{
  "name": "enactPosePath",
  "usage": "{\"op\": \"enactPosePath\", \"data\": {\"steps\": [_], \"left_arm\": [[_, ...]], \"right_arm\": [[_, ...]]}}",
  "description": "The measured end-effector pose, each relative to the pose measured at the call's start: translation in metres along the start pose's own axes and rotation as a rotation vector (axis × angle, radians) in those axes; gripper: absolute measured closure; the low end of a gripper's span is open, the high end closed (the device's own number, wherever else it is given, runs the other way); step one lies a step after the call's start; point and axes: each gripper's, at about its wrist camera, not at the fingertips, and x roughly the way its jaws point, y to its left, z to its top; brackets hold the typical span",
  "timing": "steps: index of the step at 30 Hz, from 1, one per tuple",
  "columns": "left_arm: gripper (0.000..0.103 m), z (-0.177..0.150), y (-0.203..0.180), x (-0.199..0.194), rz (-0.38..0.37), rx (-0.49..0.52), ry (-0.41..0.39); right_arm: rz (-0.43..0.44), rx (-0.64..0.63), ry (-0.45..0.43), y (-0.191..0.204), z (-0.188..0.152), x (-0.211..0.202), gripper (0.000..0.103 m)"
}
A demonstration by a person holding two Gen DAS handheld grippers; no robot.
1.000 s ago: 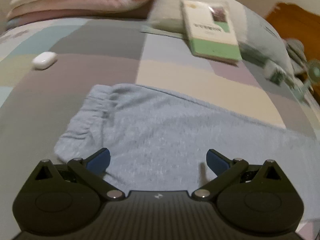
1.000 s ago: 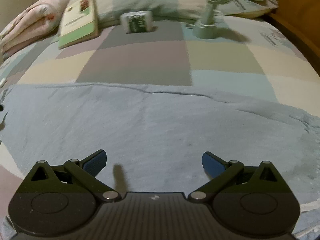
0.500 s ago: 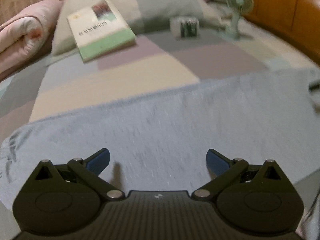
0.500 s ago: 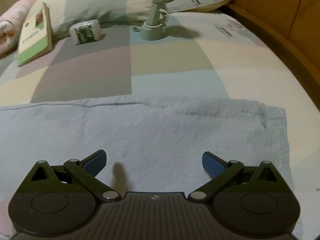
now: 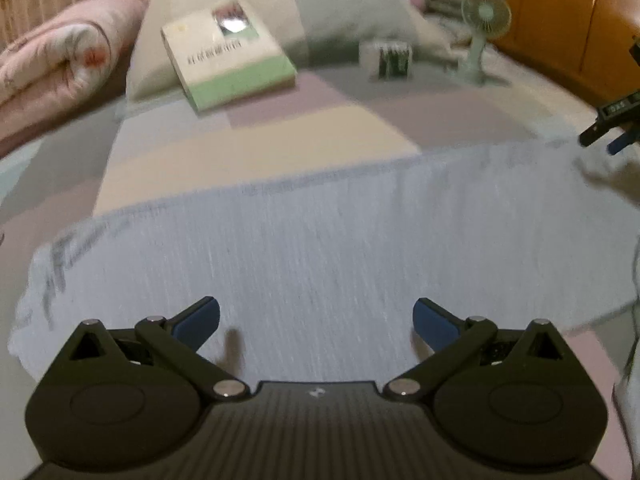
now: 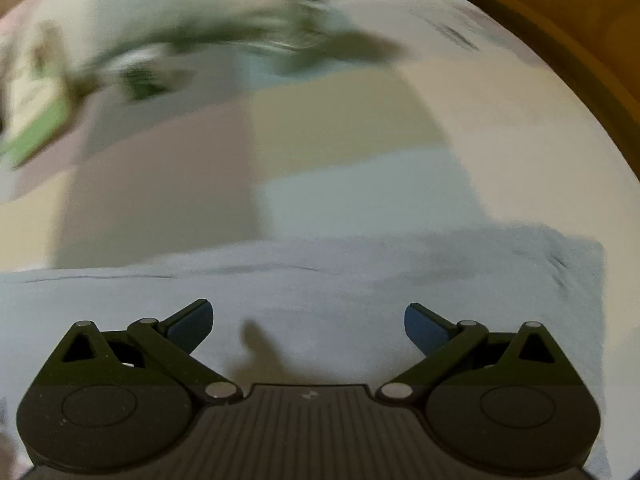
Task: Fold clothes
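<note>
A pale blue garment (image 5: 328, 240) lies flat across the patchwork bedspread (image 5: 280, 136). My left gripper (image 5: 316, 318) is open and empty, just above the garment near its left part. My right gripper (image 6: 306, 322) is open and empty, above the garment (image 6: 360, 276) near its right end, whose straight edge shows at the right. The right gripper also shows at the right edge of the left wrist view (image 5: 612, 128), over the garment's far corner.
A green and white book (image 5: 228, 64) leans on a pillow (image 5: 320, 12) at the back. A small box (image 5: 386, 58) and a small green fan (image 5: 482, 36) stand near it. A rolled pink quilt (image 5: 52, 68) lies left. A wooden bed frame (image 6: 560, 32) runs at the right.
Both grippers have swung to the right along the garment, staying open. The right wrist view now blurs with motion and sits lower, closer to the garment's right end.
</note>
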Motion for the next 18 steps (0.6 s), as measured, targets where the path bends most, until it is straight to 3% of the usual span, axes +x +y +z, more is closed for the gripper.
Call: {"op": "enactPosePath", "data": {"steps": [4,6,13,18], "left_arm": [[0.001,0.0,0.008,0.022,0.081,-0.069,0.033],[0.001,-0.008,0.012,0.028,0.107,-0.107,0.052],[0.001,-0.038,0.016,0.015,0.099,-0.095,-0.049],[0.001,-0.038,0.019,0.014,0.083,-0.086,-0.063]], "right_arm": [[0.016,-0.081,-0.036,0.064,0.008,0.01,0.0],[-0.009,-0.103,-0.04,0.069,0.003,0.02,0.0],[-0.094,-0.179,-0.053,0.088,-0.013,0.054,0.0],[-0.072,-0.179,-0.086,0.08,-0.018,0.052,0.0]]}}
